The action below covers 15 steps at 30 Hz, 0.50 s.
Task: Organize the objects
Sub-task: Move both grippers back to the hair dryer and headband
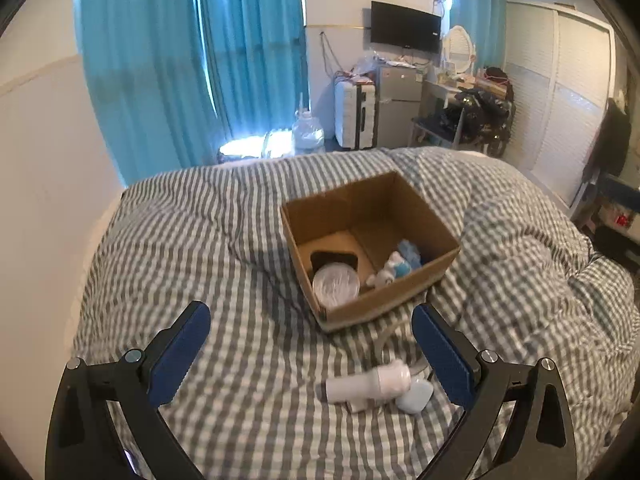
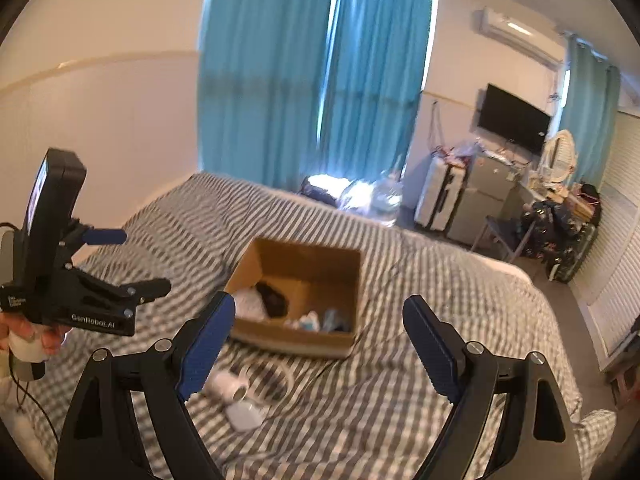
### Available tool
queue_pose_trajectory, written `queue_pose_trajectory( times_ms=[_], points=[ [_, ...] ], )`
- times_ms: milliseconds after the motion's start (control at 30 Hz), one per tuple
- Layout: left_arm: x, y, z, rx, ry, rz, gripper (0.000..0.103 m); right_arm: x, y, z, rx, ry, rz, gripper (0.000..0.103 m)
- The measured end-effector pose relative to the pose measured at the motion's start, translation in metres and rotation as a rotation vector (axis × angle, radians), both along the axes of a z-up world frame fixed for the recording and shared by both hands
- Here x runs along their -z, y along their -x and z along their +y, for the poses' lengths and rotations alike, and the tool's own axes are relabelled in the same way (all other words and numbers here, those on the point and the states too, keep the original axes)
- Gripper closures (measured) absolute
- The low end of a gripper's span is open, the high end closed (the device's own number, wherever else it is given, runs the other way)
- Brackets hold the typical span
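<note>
- Grey-and-white checked quilt covers the bed and fills the lower half of both views; behind it hang turquoise curtains, with a black wall-mounted television, a white hard-shell suitcase and a small silver fridge along the far wall.
- An open brown cardboard box sits on the quilt near the middle of the bed.
- Inside the box, a round clear plastic lid or container lies against the near-left corner, a flat black object just behind it, and a small white-and-blue figure beside a crumpled blue item toward the right wall.
- On the quilt just in front of the box lie a white cylindrical device with a short handle and, touching its right end, a pale blue rounded case; a white cord loops behind them.
- The left gripper hangs above the quilt with its blue-padded fingers spread wide and nothing between them; the white device lies below, nearer its right finger.
- The right gripper is likewise spread wide and empty, aimed at the box; the white device shows partly behind its left finger.
- In the right wrist view the left gripper appears at the left edge, held in a hand.
</note>
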State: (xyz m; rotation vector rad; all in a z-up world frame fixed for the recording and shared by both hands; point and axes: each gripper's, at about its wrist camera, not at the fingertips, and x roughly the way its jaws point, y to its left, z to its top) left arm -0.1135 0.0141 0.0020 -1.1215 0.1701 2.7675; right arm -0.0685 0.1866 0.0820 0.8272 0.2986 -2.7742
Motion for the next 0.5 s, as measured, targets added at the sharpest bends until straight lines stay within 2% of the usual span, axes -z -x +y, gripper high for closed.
queue_pose_trajectory(
  times_ms=[200, 300, 367, 500],
  points=[
    [0.065, -0.003, 0.004, -0.061, -0.017, -0.057, 0.000, 0.087, 0.018, 0.004, 0.022, 0.043, -0.173, 0.017],
    [0.099, 0.004, 0.008, -0.060, 0.000, -0.120, 0.000, 0.125, 0.028, 0.005, 0.026, 0.053, -0.245, 0.017],
    [0.114, 0.010, 0.008, -0.062, -0.003, -0.151, 0.000, 0.145, 0.036, 0.004, 0.035, 0.044, -0.283, 0.017],
    [0.136, 0.014, 0.003, -0.066, -0.056, -0.215, 0.000, 0.178, 0.055, 0.006, 0.047, 0.063, -0.351, 0.017]
  ],
)
